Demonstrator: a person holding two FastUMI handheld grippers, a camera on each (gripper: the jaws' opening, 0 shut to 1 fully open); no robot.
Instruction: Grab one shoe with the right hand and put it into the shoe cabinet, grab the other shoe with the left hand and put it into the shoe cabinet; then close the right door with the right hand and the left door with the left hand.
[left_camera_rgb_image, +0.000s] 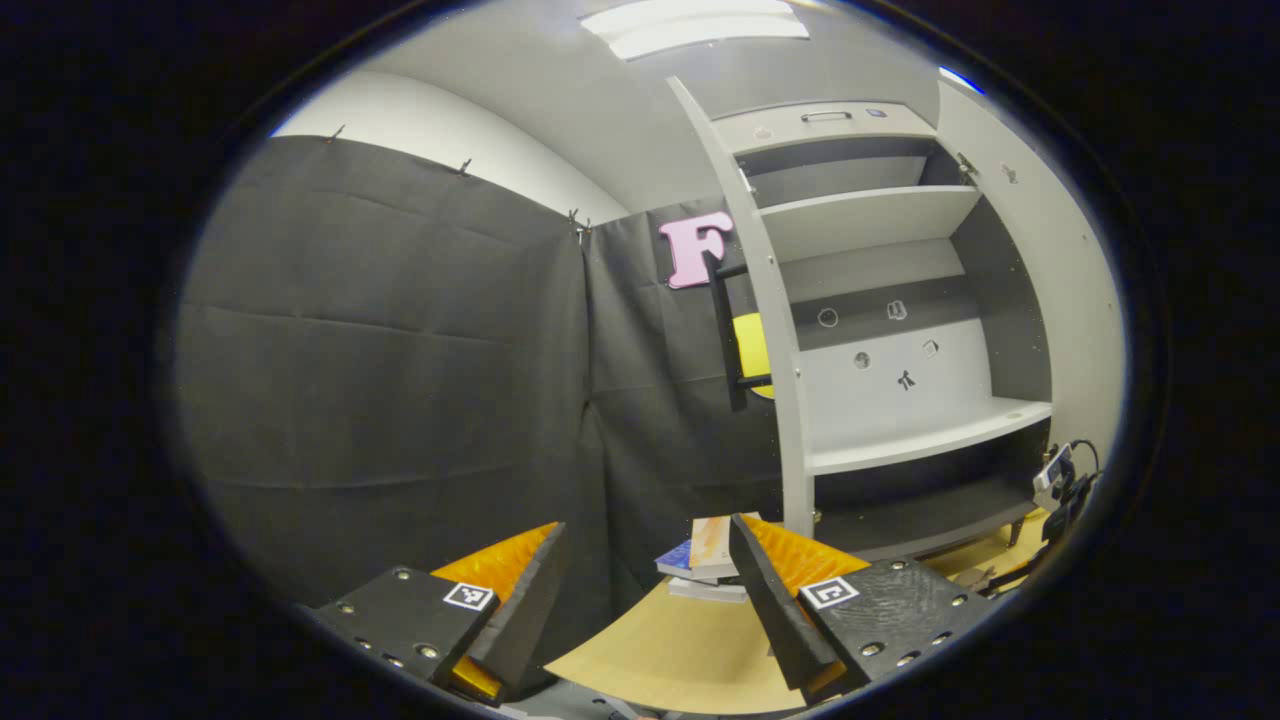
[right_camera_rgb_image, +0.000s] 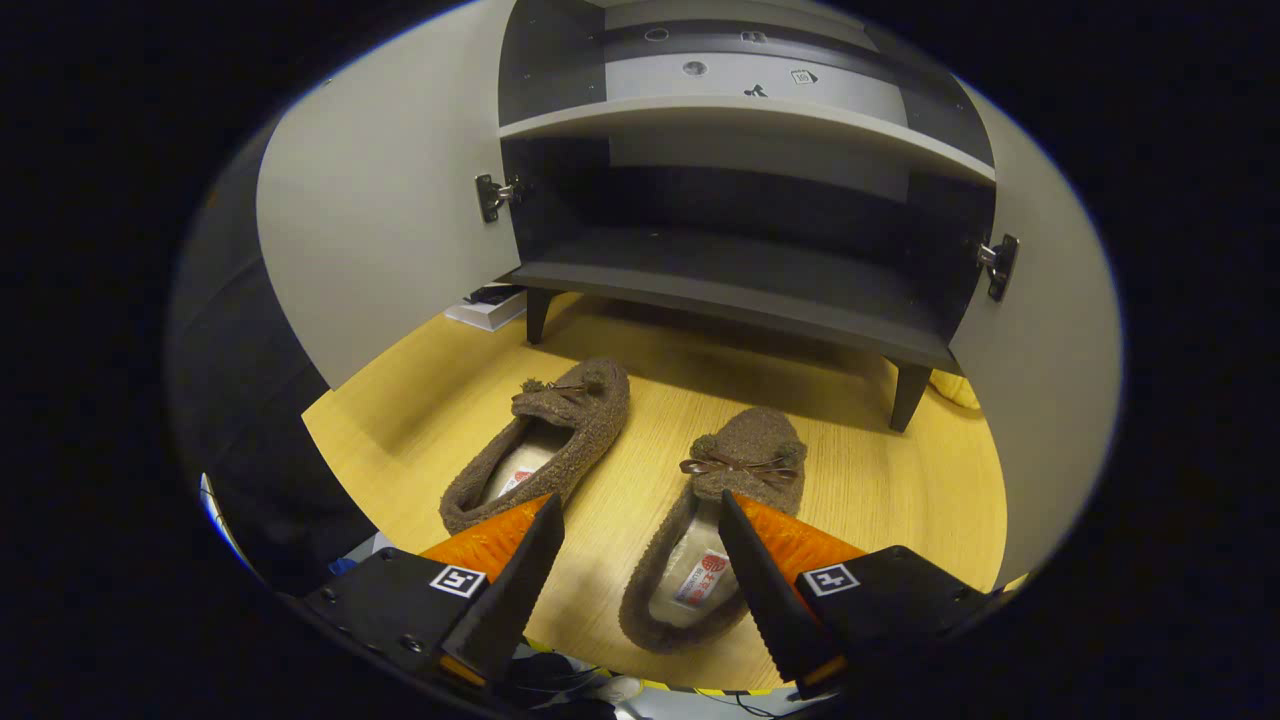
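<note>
Two fuzzy brown shoes, the left shoe and the right shoe, each with a darker brown bow and pale insole bearing a red-and-white label, lie on the light wood-grain floor before the grey shoe cabinet with its dark interior.

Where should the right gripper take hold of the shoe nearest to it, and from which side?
Probably the side wall of the right shoe, coming from above. It lies flat, sole down, opening upward, so one finger can go inside and one outside. The open right gripper hovers over its heel end.
</note>
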